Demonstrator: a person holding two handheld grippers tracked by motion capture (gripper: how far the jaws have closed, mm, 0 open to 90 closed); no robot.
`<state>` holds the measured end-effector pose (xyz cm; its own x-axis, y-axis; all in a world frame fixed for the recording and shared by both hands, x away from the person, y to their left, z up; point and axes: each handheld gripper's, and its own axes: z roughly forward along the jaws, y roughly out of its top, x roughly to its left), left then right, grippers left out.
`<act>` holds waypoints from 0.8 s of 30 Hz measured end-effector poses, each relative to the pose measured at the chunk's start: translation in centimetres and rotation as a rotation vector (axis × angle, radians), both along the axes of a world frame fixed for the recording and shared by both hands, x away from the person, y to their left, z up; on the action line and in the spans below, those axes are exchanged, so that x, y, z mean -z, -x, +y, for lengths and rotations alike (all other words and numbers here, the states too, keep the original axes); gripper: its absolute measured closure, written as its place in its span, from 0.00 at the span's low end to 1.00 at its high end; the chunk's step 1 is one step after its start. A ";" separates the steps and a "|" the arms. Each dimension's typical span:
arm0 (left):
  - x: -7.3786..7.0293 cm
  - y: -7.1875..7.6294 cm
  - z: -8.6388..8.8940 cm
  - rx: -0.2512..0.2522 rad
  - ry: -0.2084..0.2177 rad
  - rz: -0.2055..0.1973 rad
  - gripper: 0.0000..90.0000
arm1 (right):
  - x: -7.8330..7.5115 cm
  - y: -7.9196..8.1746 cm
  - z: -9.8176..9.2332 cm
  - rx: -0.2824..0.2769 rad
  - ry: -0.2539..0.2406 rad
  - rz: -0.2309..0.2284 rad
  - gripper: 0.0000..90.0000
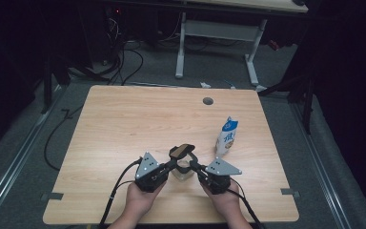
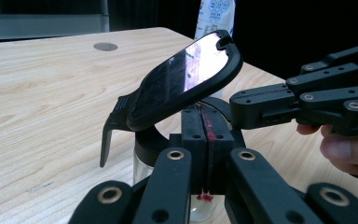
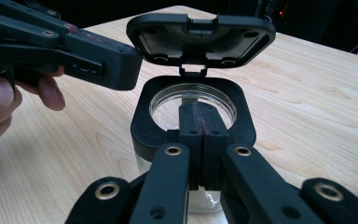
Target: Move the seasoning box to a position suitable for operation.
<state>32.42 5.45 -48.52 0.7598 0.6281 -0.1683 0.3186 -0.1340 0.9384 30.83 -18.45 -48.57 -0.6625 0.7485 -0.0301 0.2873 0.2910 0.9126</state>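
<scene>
1. Glass jar (image 3: 193,135) sits near the table's (image 1: 124,124) front edge, hinged lid (image 3: 200,35) flipped up.
2. We've both tongs, left gripper (image 2: 208,140) and right gripper (image 3: 199,135), clenched at its rim, apparently touching it.

Milk carton (image 1: 227,137) at table's 3 o'clock bore large blue Chinese character on white side, too small to read; no other text was legible.
</scene>
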 end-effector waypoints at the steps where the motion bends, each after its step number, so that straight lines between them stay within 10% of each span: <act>1: 0.0 0.0 0.0 -0.003 0.003 -0.001 0.99 | 0.0 0.0 0.0 0.000 0.002 0.000 1.00; 24: -0.6 -1.9 1.7 -0.102 0.057 0.012 0.97 | 0.2 -0.1 -0.3 -0.015 -0.019 -0.001 1.00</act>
